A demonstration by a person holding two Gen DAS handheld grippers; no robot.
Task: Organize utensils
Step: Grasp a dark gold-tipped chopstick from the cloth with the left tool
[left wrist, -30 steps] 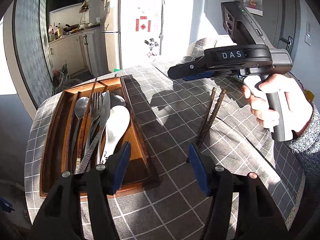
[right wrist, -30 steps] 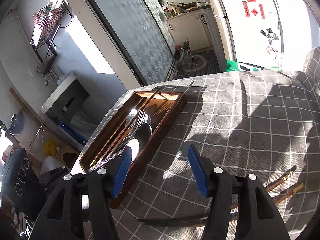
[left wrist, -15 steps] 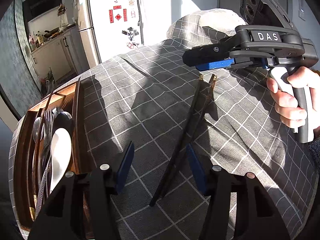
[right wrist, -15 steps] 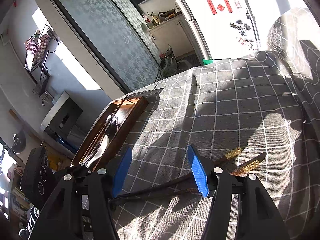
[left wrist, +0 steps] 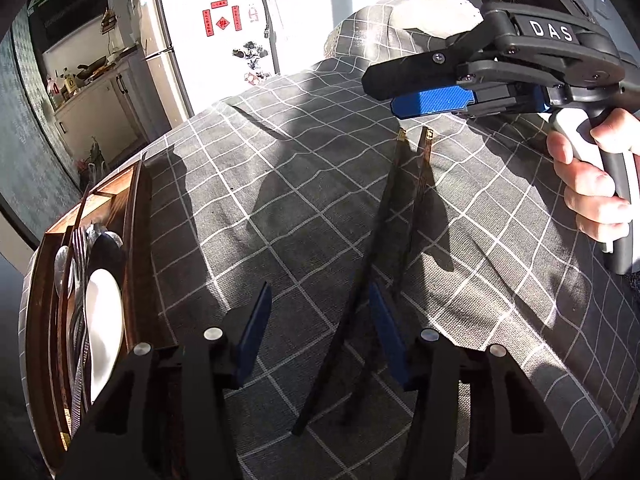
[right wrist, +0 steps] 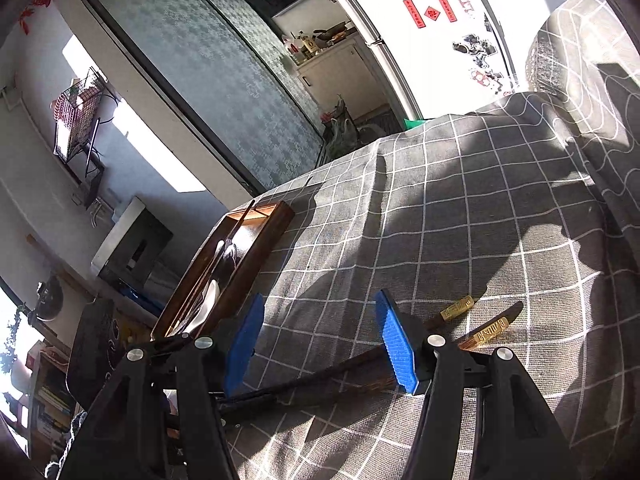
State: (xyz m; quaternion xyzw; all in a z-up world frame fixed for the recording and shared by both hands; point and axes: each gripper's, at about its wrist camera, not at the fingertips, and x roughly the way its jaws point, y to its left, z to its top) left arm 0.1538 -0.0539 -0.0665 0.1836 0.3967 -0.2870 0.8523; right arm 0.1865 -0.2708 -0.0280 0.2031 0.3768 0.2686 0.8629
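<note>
Two dark chopsticks (left wrist: 384, 216) with gold ends lie side by side on the grey checked tablecloth. My left gripper (left wrist: 318, 320) is open, its jaws astride their thin ends. My right gripper (right wrist: 320, 336) is open and hovers over the gold-capped ends (right wrist: 456, 309); it also shows in the left wrist view (left wrist: 424, 92), above the far ends. The wooden utensil tray (left wrist: 138, 240) at the left holds a white spoon (left wrist: 103, 316), metal spoons, a fork and chopsticks.
The tablecloth (left wrist: 280, 184) covers the whole table and drapes over a chair back (left wrist: 400, 16) at the far side. A fridge (left wrist: 208, 32) and kitchen counter stand beyond. The table edge runs just behind the tray (right wrist: 256, 220).
My left gripper has swung right from over the tray to the loose chopsticks, now between its jaws. My right gripper has moved in over their gold ends. Both stay open.
</note>
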